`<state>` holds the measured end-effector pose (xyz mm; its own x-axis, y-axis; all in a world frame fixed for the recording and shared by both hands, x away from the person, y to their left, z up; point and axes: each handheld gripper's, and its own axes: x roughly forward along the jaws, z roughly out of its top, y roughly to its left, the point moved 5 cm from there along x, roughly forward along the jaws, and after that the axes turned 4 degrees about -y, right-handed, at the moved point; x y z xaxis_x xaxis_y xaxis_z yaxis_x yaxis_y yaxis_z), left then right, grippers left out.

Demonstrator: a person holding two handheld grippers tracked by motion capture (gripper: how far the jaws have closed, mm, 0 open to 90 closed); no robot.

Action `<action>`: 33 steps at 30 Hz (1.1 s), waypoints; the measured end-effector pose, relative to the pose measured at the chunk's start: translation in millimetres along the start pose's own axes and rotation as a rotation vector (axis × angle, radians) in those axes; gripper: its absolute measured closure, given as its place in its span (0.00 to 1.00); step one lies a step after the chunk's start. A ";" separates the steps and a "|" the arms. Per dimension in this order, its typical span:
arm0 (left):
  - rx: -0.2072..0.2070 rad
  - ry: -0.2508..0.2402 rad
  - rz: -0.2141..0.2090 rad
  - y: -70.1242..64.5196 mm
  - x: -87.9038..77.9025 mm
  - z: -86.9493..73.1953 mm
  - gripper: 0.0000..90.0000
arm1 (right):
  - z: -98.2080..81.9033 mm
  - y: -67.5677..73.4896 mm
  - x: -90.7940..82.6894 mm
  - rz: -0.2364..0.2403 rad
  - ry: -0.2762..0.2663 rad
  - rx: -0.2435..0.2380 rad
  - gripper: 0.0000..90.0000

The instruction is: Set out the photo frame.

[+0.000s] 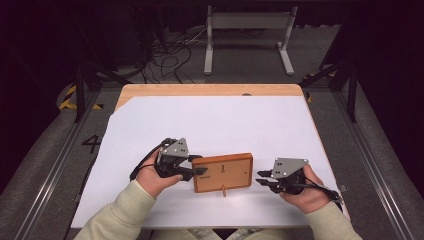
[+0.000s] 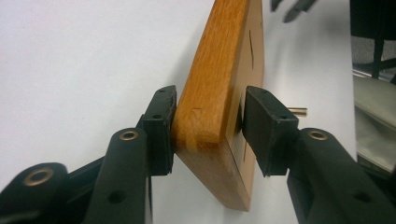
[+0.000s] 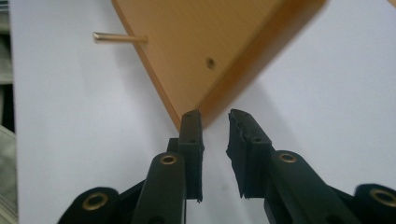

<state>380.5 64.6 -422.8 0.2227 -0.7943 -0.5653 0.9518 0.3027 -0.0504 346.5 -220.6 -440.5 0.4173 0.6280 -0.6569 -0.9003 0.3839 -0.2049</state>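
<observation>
A flat wooden board point(image 1: 225, 172) lies near the front of the table, with a small peg point(image 1: 224, 191) sticking out of its near edge. My left gripper point(image 1: 199, 167) is shut on the board's left end. In the left gripper view its pads point(image 2: 161, 130) press on both sides of the board point(image 2: 219, 70), which looks slightly raised. My right gripper point(image 1: 261, 178) sits just off the board's right end. In the right gripper view its jaws point(image 3: 215, 114) stand a little apart with nothing between them, and the board's corner point(image 3: 196, 42) is just beyond the tips.
A white sheet point(image 1: 210, 125) covers most of the wooden table point(image 1: 210, 90). A metal frame point(image 1: 247, 22) and loose cables point(image 1: 170, 55) are on the floor beyond the far edge. The person's sleeves come in from the bottom.
</observation>
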 end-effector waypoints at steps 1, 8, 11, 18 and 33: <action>0.009 0.007 0.001 -2.6 -1.1 0.6 0.64 | -2.7 -2.2 -0.6 -0.005 0.008 0.009 0.84; 0.024 0.081 -0.079 -20.0 -1.4 -2.7 0.69 | -10.6 -8.2 -1.0 -0.010 0.017 0.040 0.83; 0.052 0.145 -0.129 -30.9 4.7 -9.1 0.67 | -11.4 -8.6 -0.7 -0.008 0.018 0.042 0.82; 0.076 0.197 -0.194 -40.1 9.6 -13.8 0.58 | -12.5 -8.0 1.2 0.001 0.022 0.045 0.81; 0.073 0.220 -0.206 -42.9 -7.8 -21.3 0.33 | -13.5 -4.9 6.1 0.026 0.028 0.051 0.72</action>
<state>333.4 69.0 -433.8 -0.0199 -0.6997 -0.7142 0.9865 0.1024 -0.1278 351.8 -227.7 -453.3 0.3896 0.6190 -0.6819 -0.9030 0.4022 -0.1508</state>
